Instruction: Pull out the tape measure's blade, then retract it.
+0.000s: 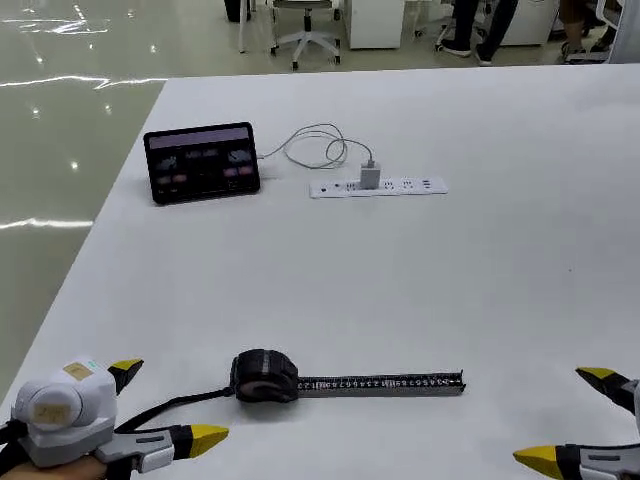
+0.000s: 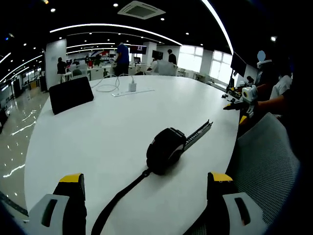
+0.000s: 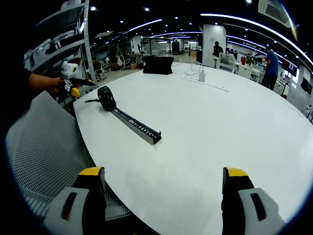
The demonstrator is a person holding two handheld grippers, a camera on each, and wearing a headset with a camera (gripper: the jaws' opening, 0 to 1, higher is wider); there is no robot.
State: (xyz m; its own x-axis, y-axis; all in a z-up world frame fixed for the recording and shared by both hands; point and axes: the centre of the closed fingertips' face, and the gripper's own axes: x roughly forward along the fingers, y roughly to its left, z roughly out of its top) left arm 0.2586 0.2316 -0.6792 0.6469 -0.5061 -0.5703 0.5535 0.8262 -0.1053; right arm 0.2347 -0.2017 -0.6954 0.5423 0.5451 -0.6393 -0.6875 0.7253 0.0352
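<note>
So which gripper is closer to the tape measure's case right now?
Left. The left gripper is open beside the case, by its strap; the right gripper is open beyond the tip of the extended blade, farther off.

The table [image 1: 450,280] is a smooth, matt white. The tape measure [image 1: 264,376] has a black case, plastic by the look, dull rather than shiny; its blade [image 1: 385,382] is dark and matt. The floor [image 1: 60,120] is glossy, full of reflections. The tablet [image 1: 202,162] has a shiny screen.

Table [image 1: 450,280]: tape measure [image 1: 265,376], tablet [image 1: 202,162], power strip [image 1: 378,186]
</note>
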